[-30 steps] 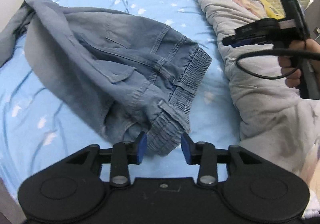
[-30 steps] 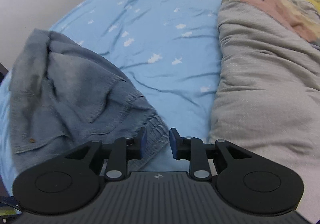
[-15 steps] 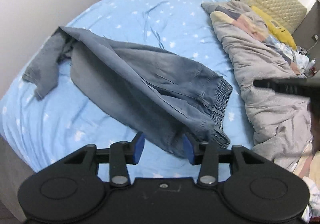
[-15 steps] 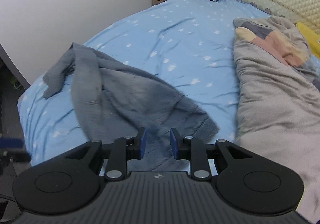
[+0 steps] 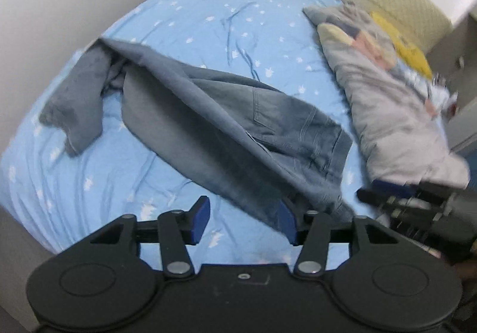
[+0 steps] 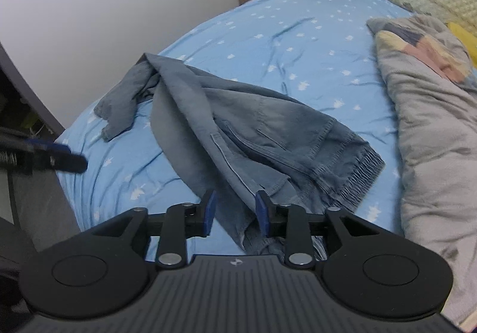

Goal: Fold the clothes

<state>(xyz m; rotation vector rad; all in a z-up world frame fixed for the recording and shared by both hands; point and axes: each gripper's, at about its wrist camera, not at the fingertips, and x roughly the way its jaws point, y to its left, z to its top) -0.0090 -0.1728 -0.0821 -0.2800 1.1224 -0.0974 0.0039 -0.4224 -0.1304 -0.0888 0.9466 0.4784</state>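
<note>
From the left wrist view we see the left gripper [image 5: 244,221] with its blue fingers [image 5: 200,219] set wide apart and nothing between them; the grey-blue trousers [image 5: 226,112] lie stretched across the blue starred bed sheet [image 5: 208,17], running from the far left of the bed down to the near right; their near edge drapes over the right-hand finger, while the left-hand finger stands clear above bare sheet; whether the cloth touches the inner pad we cannot tell; a grey quilt [image 5: 396,112] lies along the right of the bed, and the right gripper [image 5: 369,194] shows blurred at the lower right, just beside the trousers' near end.

From the right wrist view we see the right gripper [image 6: 234,212] with its fingers [image 6: 262,214] apart; a raised fold of the trousers [image 6: 253,130] runs down between them and under the tool's body; the cloth seems to touch the right-hand finger, with a gap at the left-hand one; the elastic waistband [image 6: 357,175] lies on the sheet just right of the fingers, near the quilt [image 6: 432,124]; the left gripper [image 6: 71,162] reaches in blurred from the left edge, well apart from the trousers.
</note>
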